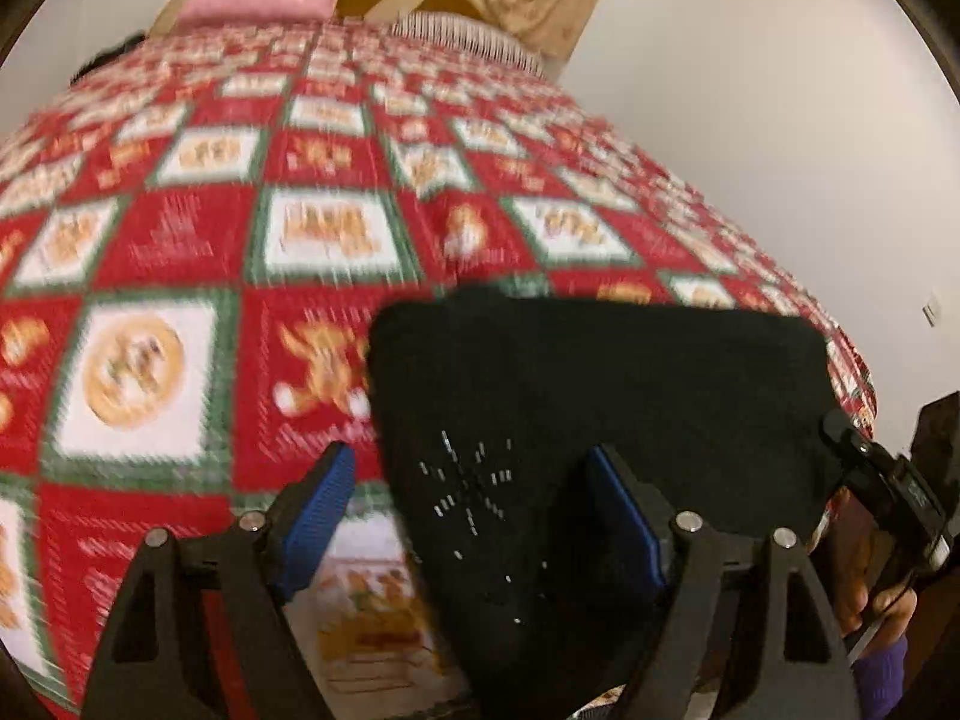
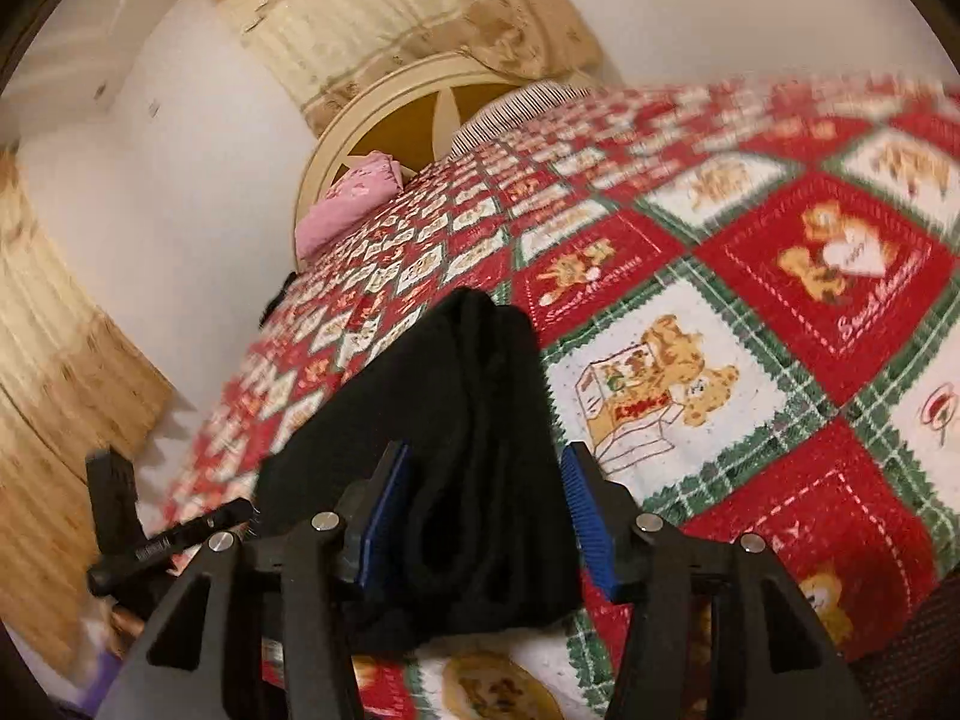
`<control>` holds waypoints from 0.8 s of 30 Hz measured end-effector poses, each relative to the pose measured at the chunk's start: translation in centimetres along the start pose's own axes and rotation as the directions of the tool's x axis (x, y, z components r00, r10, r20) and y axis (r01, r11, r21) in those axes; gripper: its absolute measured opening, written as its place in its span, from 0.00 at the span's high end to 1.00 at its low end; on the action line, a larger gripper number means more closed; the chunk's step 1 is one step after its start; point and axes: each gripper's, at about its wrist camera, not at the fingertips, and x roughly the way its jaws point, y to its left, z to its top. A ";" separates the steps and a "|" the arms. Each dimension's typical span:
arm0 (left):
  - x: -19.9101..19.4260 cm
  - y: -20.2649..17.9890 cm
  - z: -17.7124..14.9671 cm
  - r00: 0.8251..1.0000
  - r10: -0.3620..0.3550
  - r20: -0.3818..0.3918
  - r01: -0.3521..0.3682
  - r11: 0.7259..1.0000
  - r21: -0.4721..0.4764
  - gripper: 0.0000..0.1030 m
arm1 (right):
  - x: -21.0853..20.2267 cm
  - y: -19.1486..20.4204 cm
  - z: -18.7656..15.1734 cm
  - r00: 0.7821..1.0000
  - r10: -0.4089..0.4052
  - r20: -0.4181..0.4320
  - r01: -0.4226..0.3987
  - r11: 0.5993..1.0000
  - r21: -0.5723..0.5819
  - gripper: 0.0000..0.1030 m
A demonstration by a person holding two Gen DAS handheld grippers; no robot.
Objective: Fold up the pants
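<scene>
Your black knit pants (image 1: 600, 396) lie folded compactly on the red patchwork quilt (image 1: 180, 252); both grippers' jaws stand apart, released; little remains.

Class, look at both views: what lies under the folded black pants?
The black pants rest on a red, white and green patchwork quilt covering the bed. The squares directly beneath them are covered, so their pictures cannot be seen.

Both wrist views looked down close along their fingers, sharing the pants (image 1: 600, 396) and quilt (image 2: 750, 300).
</scene>
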 end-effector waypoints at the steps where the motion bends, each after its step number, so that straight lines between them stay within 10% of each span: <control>1: 0.0 -0.3 -0.2 1.000 0.010 0.021 -0.011 1.000 0.017 0.18 | 0.0 0.4 -0.3 1.000 -0.001 -0.011 0.001 1.000 -0.025 0.43; 20: 0.7 -1.8 -0.7 0.995 0.092 0.043 -0.093 0.995 0.031 0.06 | -1.6 1.5 -0.5 0.990 -0.097 0.098 0.104 0.991 -0.079 0.42; 24: 0.7 -1.9 -0.8 0.994 0.097 0.045 -0.098 0.995 0.026 0.06 | -0.3 0.2 -0.6 0.999 -0.044 0.012 0.044 0.999 -0.017 0.42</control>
